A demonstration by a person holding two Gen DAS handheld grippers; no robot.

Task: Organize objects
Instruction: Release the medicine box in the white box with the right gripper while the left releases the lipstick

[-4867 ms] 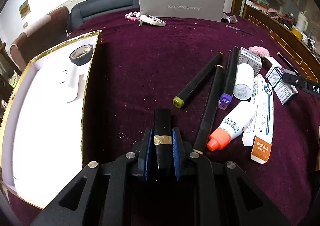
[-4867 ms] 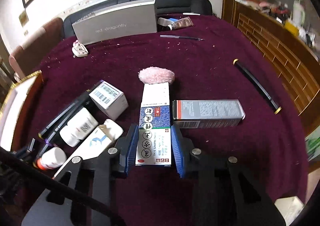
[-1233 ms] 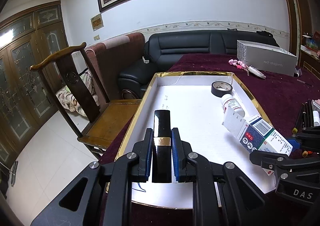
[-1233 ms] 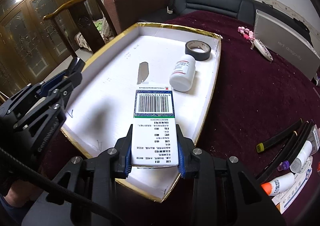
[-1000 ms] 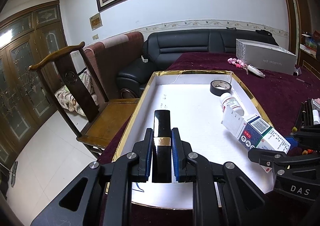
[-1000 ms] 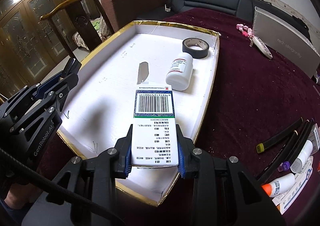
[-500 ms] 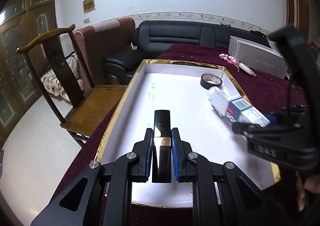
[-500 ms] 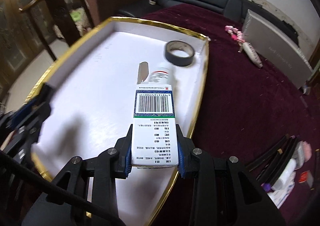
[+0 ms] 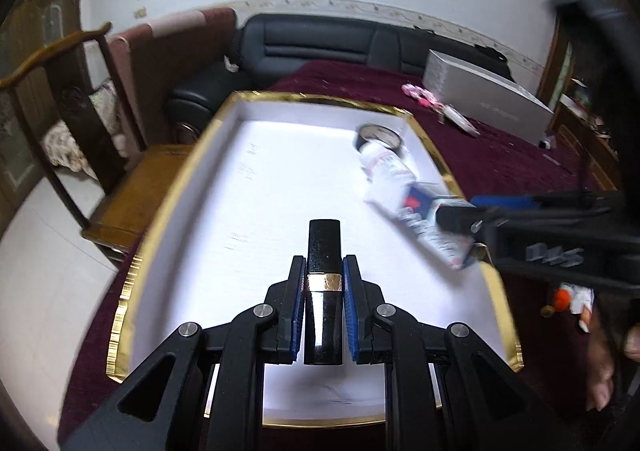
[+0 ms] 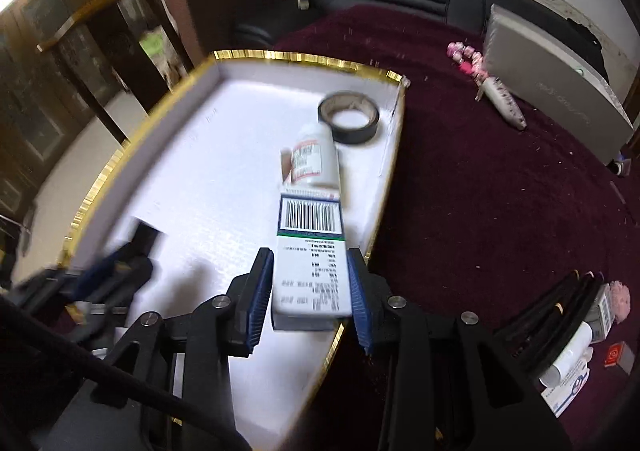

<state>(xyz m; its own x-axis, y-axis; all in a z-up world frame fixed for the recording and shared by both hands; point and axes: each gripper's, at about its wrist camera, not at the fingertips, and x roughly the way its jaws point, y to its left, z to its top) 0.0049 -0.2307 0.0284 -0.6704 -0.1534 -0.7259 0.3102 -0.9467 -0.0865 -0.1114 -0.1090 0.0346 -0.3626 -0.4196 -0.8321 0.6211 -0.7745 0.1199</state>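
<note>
Scene: Two hand-held tools work over a white, gold-rimmed tray (image 9: 224,155) on a desk draped in dark red cloth (image 10: 500,191).
Left tool (image 9: 324,303): Narrow, its blue pads (image 9: 297,307) clamped on a black lipstick tube (image 9: 323,291) at the gold band, the tube hanging above the tray's near end.
Right tool (image 10: 310,291): Its jaws have just been opening; they stand either side of a medicine carton (image 10: 310,251), with a sliver of gap seeming to show at each pad, so the hold looks slack or let go.
Carton's place: Over the tray's right-hand edge, its far end right up against a white pill bottle (image 10: 314,159) that lies on its side beside a roll of dark tape (image 10: 348,117).
Carton's handling: Likely light, thin card that dents under pressure; best taken across its long flat sides, gently.
Lipstick's handling: Likely stiff, glossy and slippery; the mid-length grip at the band suits it, and it may roll once laid down.
Still waiting: Markers (image 10: 552,311) and small boxes lie on the cloth to the right.
</note>
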